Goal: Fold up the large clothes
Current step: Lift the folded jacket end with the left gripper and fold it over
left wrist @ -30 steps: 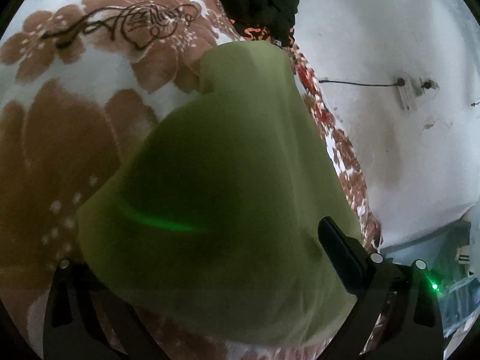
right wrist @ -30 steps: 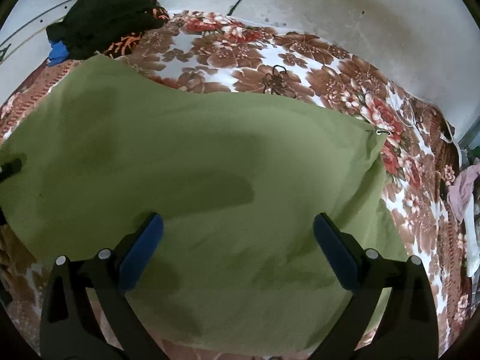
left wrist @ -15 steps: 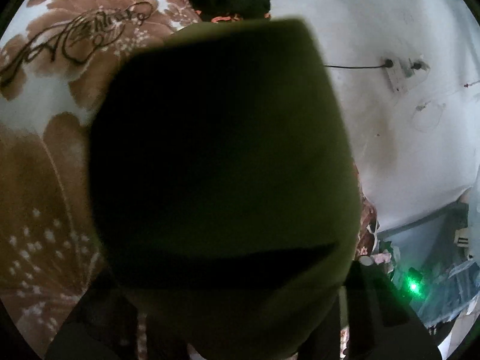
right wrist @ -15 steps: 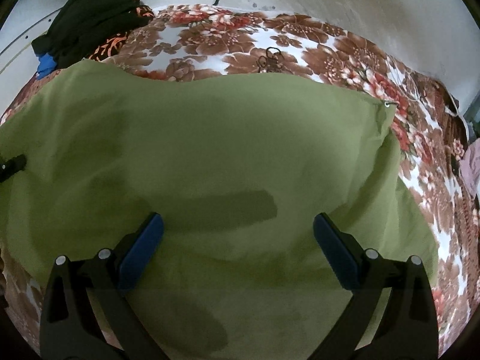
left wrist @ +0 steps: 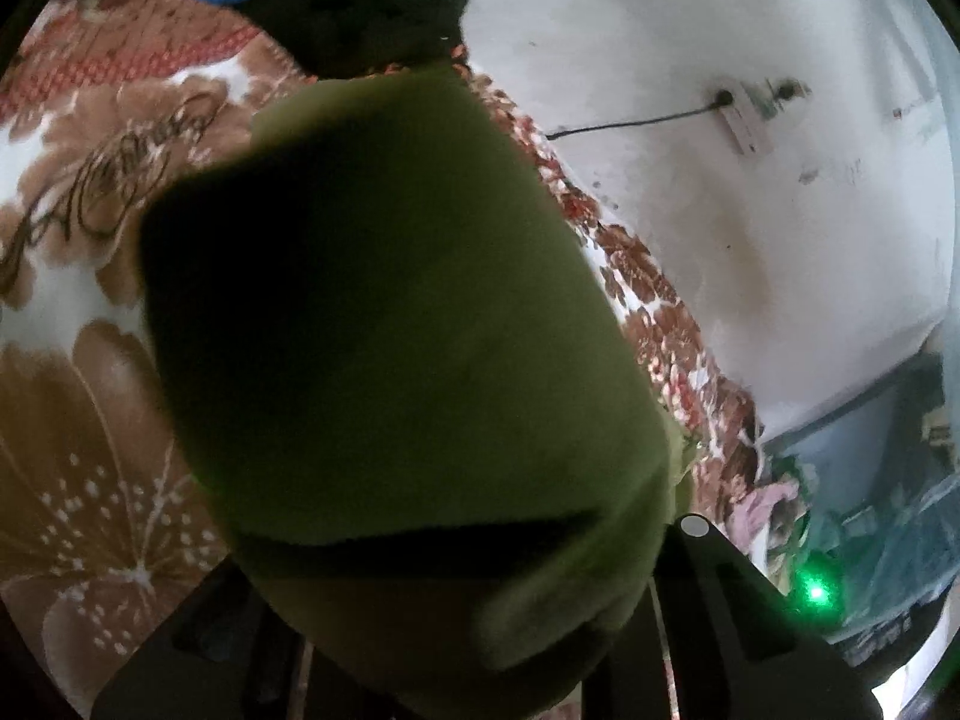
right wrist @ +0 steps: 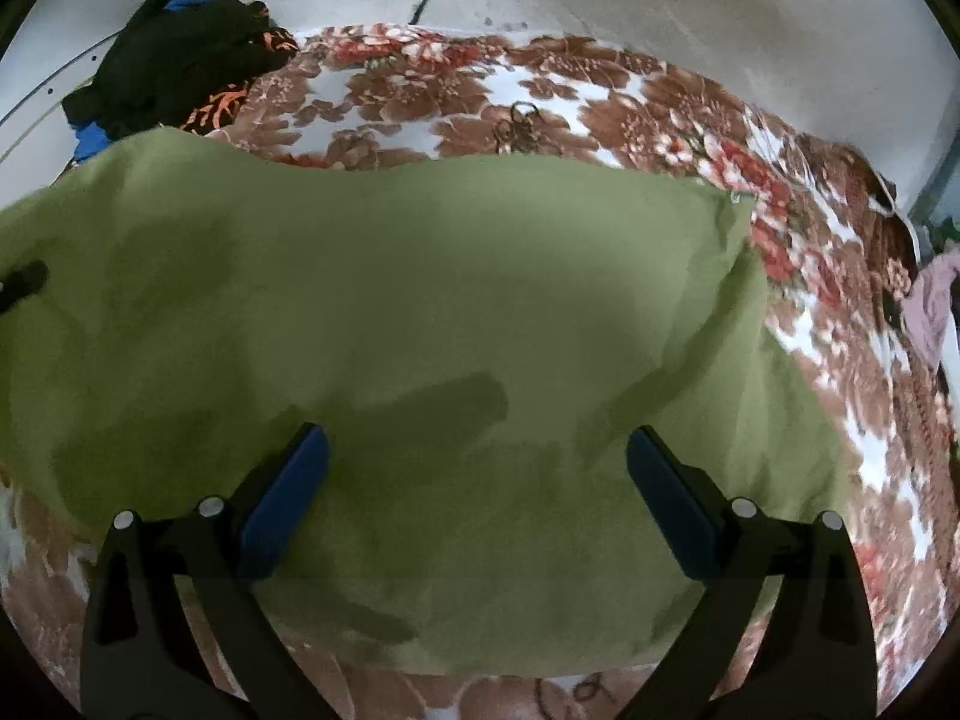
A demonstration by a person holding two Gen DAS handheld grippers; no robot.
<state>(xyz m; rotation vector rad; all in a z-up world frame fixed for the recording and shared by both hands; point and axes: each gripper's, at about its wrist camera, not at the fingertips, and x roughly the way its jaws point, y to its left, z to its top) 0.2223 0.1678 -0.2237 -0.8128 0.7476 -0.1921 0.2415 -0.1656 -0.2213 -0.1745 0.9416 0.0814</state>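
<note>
Green cloth (left wrist: 408,324) bunched over closing left gripper (left wrist: 456,630), floral blanket (left wrist: 90,396), white wall (left wrist: 750,240)

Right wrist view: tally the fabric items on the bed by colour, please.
Green: 1, the cloth spread out
Black: 1, the clothes heap at the far corner
Blue: 1, a piece under the heap
Floral brown: 1, the blanket
Total: 4
</note>
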